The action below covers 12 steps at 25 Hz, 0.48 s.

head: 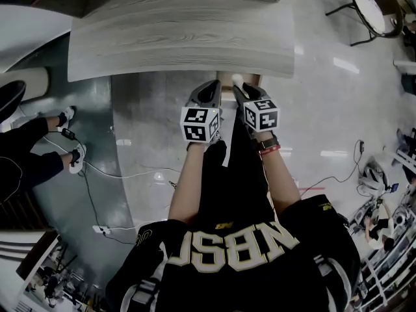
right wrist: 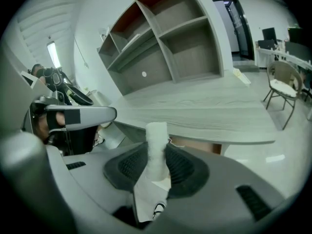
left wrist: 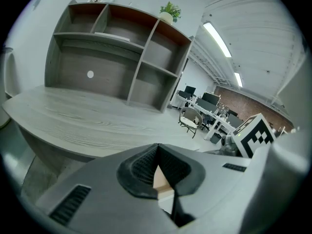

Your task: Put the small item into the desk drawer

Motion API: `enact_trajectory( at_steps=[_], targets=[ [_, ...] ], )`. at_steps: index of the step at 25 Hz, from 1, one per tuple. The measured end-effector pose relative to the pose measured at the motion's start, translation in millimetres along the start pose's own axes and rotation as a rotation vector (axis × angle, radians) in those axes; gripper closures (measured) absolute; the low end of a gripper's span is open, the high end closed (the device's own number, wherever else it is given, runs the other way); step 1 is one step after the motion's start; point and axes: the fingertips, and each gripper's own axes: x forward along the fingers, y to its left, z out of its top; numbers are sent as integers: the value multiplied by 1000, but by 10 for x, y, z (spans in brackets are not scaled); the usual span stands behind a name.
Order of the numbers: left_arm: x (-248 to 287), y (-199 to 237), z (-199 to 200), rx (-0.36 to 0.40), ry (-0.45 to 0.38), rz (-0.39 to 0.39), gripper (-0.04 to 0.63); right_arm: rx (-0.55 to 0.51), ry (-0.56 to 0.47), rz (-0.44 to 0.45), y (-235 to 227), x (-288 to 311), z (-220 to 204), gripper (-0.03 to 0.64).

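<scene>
The small white item [right wrist: 156,133], a stubby cylinder with a fuzzy, cloth-like surface, stood upright, pinched low on its length between the jaws of the right gripper [right wrist: 157,149], in the air before the near edge of the worktop [head: 182,38]. It appeared light and soft, so a gentle hold across its middle seemed enough. The jaws of the left gripper [left wrist: 157,147] met at their tips, empty.

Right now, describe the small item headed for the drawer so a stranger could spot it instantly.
Find the grey wood-grain desk, then the right gripper held just in front of its near edge. Upright between that gripper's pads is the small item, a stubby white roll. It is the only white, soft-looking thing there, and the left gripper beside it is shut on nothing.
</scene>
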Motion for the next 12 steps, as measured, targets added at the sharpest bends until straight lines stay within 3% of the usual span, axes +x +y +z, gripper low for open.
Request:
enact_trajectory(
  at_steps=[5,12],
  targets=[
    [10,85,-224,-22,31,16,581,-85,74,1,-103,259,-308,491],
    [96,149,-461,-41,57,37,581,-320,206,23,-170,599,-642,491]
  ],
)
